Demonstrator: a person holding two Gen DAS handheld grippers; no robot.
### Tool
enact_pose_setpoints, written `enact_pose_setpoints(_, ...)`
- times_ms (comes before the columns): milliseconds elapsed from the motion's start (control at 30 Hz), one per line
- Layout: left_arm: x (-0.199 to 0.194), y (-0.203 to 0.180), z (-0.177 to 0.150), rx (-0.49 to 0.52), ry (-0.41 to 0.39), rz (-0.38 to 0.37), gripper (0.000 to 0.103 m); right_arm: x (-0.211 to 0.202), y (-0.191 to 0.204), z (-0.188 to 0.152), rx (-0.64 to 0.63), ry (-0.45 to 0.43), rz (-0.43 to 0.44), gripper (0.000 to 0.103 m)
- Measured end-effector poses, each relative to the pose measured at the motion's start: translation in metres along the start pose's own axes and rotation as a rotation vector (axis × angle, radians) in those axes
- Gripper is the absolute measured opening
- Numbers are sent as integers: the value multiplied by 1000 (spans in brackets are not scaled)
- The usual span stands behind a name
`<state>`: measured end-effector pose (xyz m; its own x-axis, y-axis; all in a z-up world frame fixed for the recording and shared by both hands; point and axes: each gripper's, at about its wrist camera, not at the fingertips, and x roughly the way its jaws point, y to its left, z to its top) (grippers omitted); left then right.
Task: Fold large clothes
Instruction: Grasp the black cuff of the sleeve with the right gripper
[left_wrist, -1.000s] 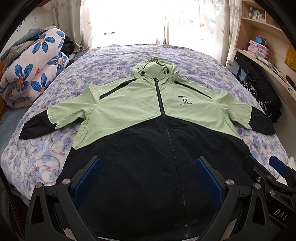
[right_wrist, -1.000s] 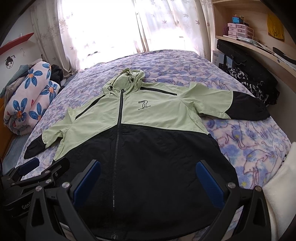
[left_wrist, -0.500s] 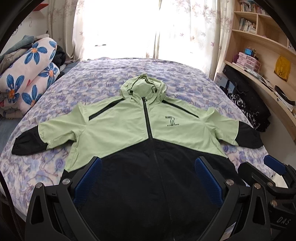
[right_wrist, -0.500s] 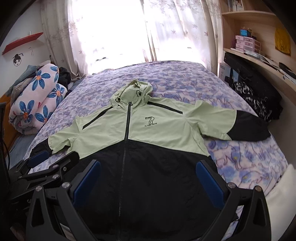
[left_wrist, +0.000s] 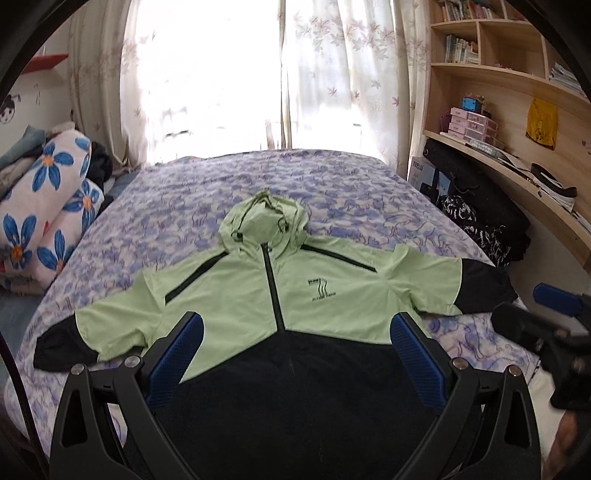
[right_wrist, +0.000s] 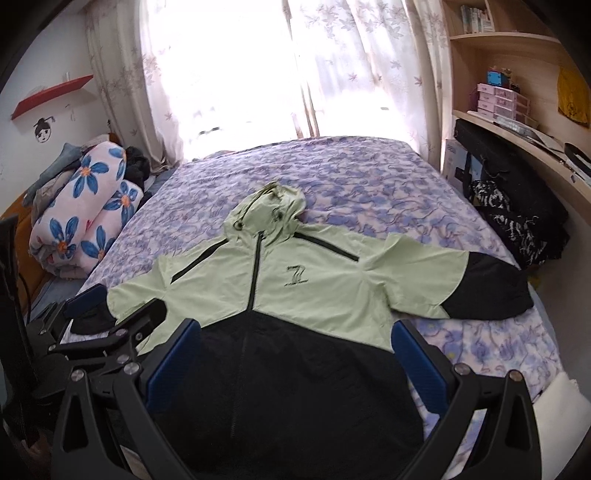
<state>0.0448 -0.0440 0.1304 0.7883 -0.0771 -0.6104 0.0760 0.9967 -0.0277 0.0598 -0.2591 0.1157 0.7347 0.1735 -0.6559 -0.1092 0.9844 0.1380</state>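
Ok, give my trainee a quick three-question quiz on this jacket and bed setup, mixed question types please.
1. True or false: the jacket lies face up with its zip closed.
2. Which lies beside the bed on its left? A: rolled flowered blanket. B: a chair. C: a suitcase.
3. Fill in: both the left hand-held gripper and the right hand-held gripper are ____ and hold nothing.

Key: 1 true; 2 A; 3 open.

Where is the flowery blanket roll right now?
In both views the flowery blanket roll sits off the left edge of the bed, near the curtain, far from the jacket.
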Motion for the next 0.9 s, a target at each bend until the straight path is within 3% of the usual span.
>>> enact_pose_setpoints(100, 2, -13, 18, -1, -35, -19, 100, -3, -26, 18, 15, -14, -40, 103)
enact_pose_setpoints(333, 27, -56, 56, 28, -59, 25, 101, 8, -99, 45, 103, -11, -112, 103)
enact_pose_setpoints(567, 73, -118, 66, 130, -104, 42, 101, 59, -208, 44, 288, 98, -160, 103)
enact_pose_setpoints(700, 111, -149, 63, 159, -156, 15, 101, 95, -275, 31, 406, 175, -230, 103)
enact_pose_setpoints(900, 184, -176, 54, 183, -25, -12, 101, 149, -366, -3, 595, 296, -325, 98)
